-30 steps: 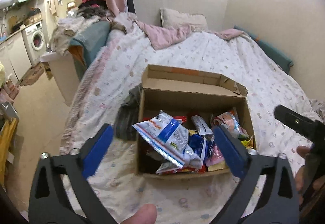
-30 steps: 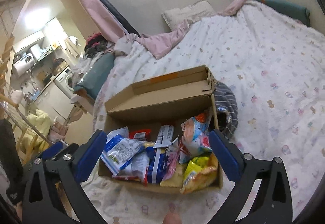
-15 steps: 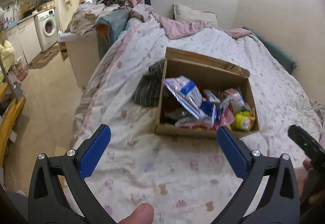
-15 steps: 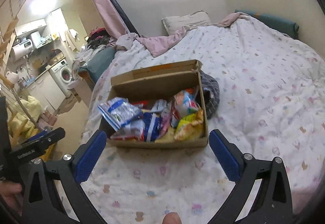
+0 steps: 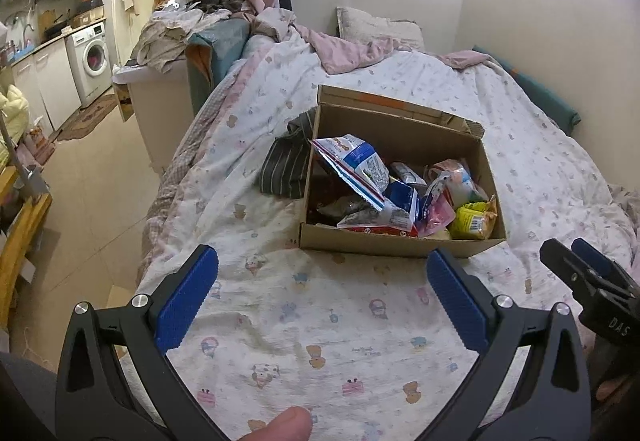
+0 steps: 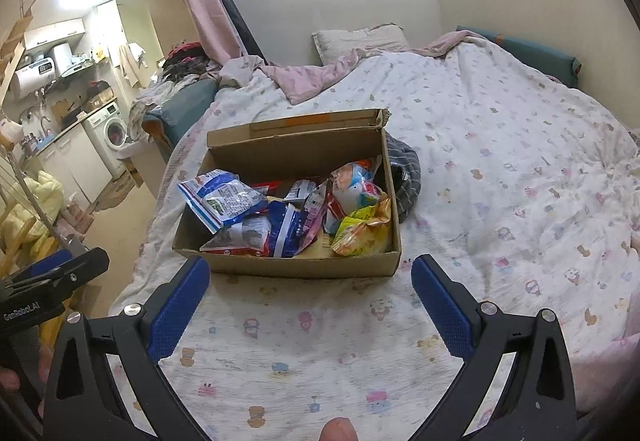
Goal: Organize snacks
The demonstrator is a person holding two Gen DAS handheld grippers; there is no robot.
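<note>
An open cardboard box [image 5: 392, 243] [image 6: 288, 265] sits on the bed, full of snack packets. A blue-and-white bag [image 5: 354, 161] [image 6: 224, 197] lies at its left, a yellow bag [image 5: 474, 219] [image 6: 360, 229] at its right, several others between. My left gripper [image 5: 320, 293] is open and empty, held back from the box over the bedspread. My right gripper [image 6: 310, 297] is open and empty, also short of the box's near wall. Each gripper shows at the edge of the other's view.
The bed has a white patterned bedspread [image 6: 500, 169]. A dark striped cloth [image 5: 286, 165] [image 6: 406, 177] lies against the box's far side. A pillow [image 6: 356, 39] and pink blanket are at the head. The floor and a washing machine [image 5: 94, 61] are to the left.
Both grippers have pulled back and up from the box, which now looks smaller and farther. Both stay open and empty. The box has not moved.
</note>
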